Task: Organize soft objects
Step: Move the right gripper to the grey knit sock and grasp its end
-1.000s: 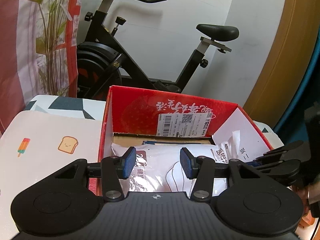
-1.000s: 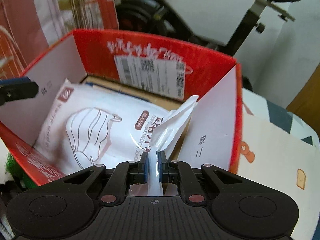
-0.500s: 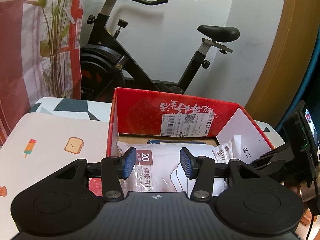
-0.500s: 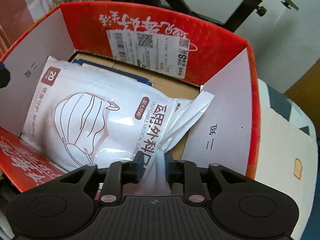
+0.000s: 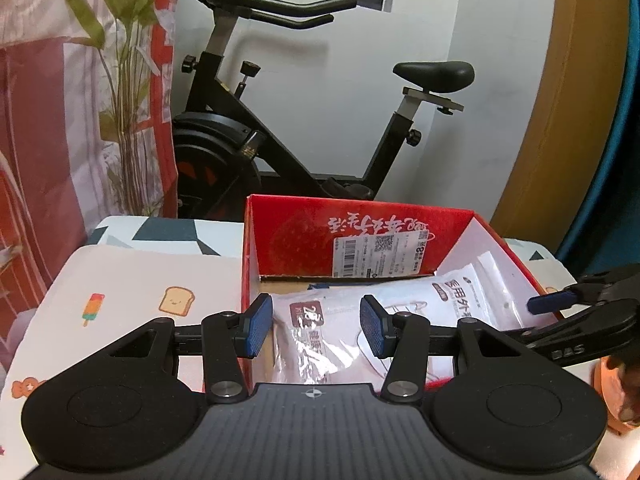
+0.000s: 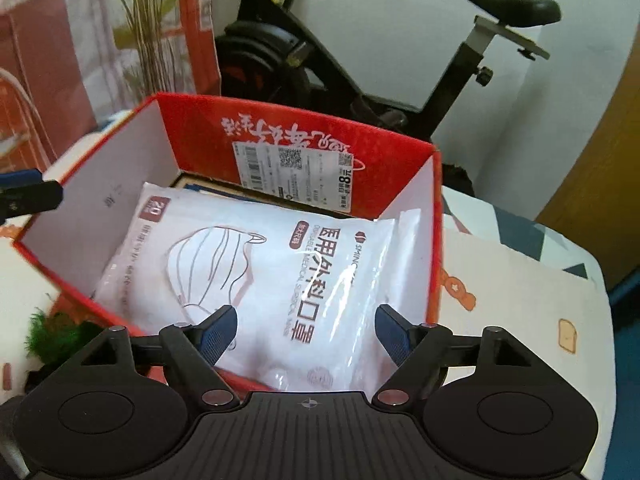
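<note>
Now that the right gripper [image 6: 306, 328] has released it, the mask pack [image 6: 256, 280] lies stowed in the red box [image 6: 296, 138]; the left gripper [image 5: 316, 326] hovers spread, empty.

White plastic mask pack [image 6: 256, 276], printed face up, flat inside the open red box [image 6: 304, 136].

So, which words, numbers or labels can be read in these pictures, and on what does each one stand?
"20": brown tag on a corner of the white mask packet.
"医用外科口罩": large print on the same packet.
"DISPOSABLE MEDICAL SURGICAL": small line beside it, only partly legible.
"8": white shipping label on the red box; its barcode, QR code and fine print are too small.
White brush script on the box wall: upside down, unreadable.
"DAS": right tongs.
</note>
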The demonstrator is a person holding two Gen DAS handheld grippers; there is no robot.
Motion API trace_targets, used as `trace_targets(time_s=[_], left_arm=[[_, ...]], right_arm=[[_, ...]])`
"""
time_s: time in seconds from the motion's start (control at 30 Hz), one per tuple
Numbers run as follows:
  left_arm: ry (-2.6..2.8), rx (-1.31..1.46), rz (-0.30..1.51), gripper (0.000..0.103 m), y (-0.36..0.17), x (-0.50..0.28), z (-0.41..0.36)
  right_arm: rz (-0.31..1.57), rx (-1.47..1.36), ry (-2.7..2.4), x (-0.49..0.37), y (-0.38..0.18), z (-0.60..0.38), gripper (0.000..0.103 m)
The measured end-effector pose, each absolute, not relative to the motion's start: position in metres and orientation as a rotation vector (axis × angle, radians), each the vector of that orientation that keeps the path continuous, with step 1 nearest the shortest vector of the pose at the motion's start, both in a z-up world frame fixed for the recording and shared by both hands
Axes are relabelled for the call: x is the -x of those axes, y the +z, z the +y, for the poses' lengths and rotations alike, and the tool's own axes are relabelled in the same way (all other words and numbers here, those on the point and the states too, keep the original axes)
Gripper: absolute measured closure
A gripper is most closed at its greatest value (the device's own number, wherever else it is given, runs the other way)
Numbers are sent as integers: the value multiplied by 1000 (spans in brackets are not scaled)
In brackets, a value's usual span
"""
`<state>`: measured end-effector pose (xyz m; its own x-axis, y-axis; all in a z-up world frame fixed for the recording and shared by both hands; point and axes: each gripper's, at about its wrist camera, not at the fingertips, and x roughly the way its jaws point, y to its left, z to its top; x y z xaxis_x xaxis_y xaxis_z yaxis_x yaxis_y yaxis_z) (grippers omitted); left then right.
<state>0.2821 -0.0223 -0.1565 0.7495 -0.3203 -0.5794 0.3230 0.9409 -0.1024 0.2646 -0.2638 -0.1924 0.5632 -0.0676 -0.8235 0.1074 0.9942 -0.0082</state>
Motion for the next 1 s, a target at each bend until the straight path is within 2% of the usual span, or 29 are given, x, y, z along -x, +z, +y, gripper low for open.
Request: trace_targets(time_s=[0.27, 0.47, 0.67, 1.0], left_arm=[[-377, -28, 639, 51, -156, -248, -17], [-400, -24, 668, 51, -165, -212, -5], [-408, -6, 725, 51, -183, -176, 10], [-345, 89, 826, 51, -220, -140, 45]], right_arm=[[782, -181, -86, -200, -173, -267, 30], [728, -250, -66, -155, -183, -257, 30], [755, -331, -49, -116, -210, -241, 30], [914, -350, -72, -62, -260, -212, 30]])
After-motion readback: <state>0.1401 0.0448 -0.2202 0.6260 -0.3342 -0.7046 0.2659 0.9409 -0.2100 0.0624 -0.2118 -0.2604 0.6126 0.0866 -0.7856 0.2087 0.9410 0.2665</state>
